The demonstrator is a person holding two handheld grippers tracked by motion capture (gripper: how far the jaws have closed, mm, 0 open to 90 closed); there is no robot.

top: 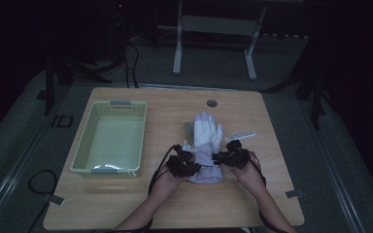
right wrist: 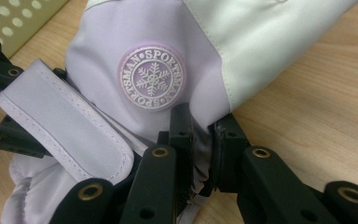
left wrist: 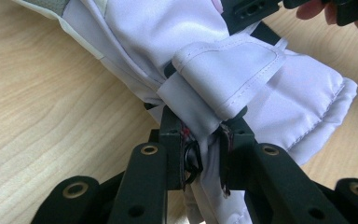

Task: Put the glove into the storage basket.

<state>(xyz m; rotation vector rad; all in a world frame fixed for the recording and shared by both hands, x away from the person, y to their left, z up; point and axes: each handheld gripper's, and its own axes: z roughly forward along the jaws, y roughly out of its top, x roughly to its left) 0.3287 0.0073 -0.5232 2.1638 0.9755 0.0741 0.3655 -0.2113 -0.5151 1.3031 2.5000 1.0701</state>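
A lilac and white ski glove [top: 205, 141] lies flat on the wooden table [top: 252, 204], fingers pointing away and cuff towards the person. At the cuff's left edge my left gripper [top: 187, 162] is shut on a fold of the glove fabric [left wrist: 242, 70], pinched between its pads [left wrist: 204, 135] just under the wrist strap flap [left wrist: 233, 70]. My right gripper [top: 223, 158] is at the cuff's right edge. It is shut on the lilac fabric [right wrist: 168, 56] below the round snowflake badge [right wrist: 152, 77], with cloth bunched between its jaws [right wrist: 200, 126].
A pale green plastic basket [top: 110, 104] with nothing in it stands left of the glove; its corner [right wrist: 14, 18] shows in the right gripper view. A round cable hole [top: 211, 103] sits at the table's far edge. A thin white strap [top: 240, 136] trails from the glove's right side.
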